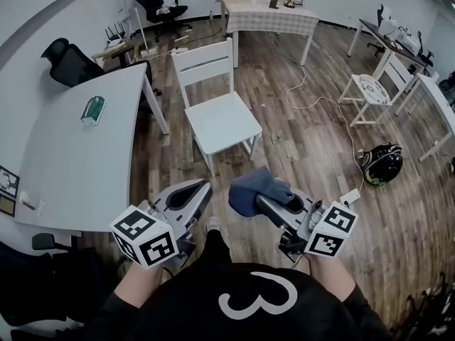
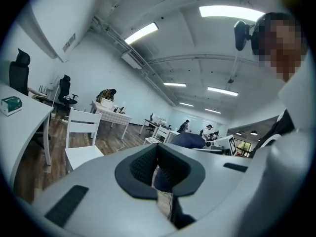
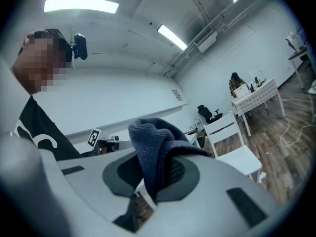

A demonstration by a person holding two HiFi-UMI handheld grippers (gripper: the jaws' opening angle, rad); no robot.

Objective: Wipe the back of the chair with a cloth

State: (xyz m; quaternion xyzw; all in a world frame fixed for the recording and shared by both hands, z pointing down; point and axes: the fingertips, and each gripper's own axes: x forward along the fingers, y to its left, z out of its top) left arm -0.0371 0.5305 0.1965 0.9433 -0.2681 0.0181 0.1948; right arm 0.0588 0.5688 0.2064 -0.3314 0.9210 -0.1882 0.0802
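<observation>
Count of tools: two hand-held grippers of grey moulded shell, each with dark ribbed pads and one cube with black-and-white square markers (the left cube point(image 1: 146, 236), the right cube point(image 1: 330, 231)).
Left side: the left gripper point(image 2: 158, 168) has its jaws pressed together, pad against pad, with nothing between them.
Right side: the right gripper point(image 3: 157, 174) pinches the cloth point(image 3: 155, 142) between its pads.
Cloth: one, dark blue, with a coarse knitted weave. It is bunched in soft folds that rise above the jaws, held over the floor just before the person and well apart from the chair.
Chair: one white chair point(image 1: 217, 116) with a flat, squarish seat and straight legs. It stands ahead of both grippers.
Chair back: the back point(image 1: 205, 61) is made of flat horizontal rails between two posts. It lies on the seat's far side and nothing touches it.
Other seats: two black office chairs point(image 1: 67, 62) stand by the left wall, and one small white chair point(image 1: 370, 91) at the right.
Tables: one smooth grey table point(image 1: 78, 155) at the left bears one green box point(image 1: 92, 110). One table under a checked cover point(image 1: 274, 21) stands at the far end.
Floor: brown wood planks point(image 1: 306, 148), with one thin white cable point(image 1: 313, 101) and one rounded dark helmet point(image 1: 382, 163).
</observation>
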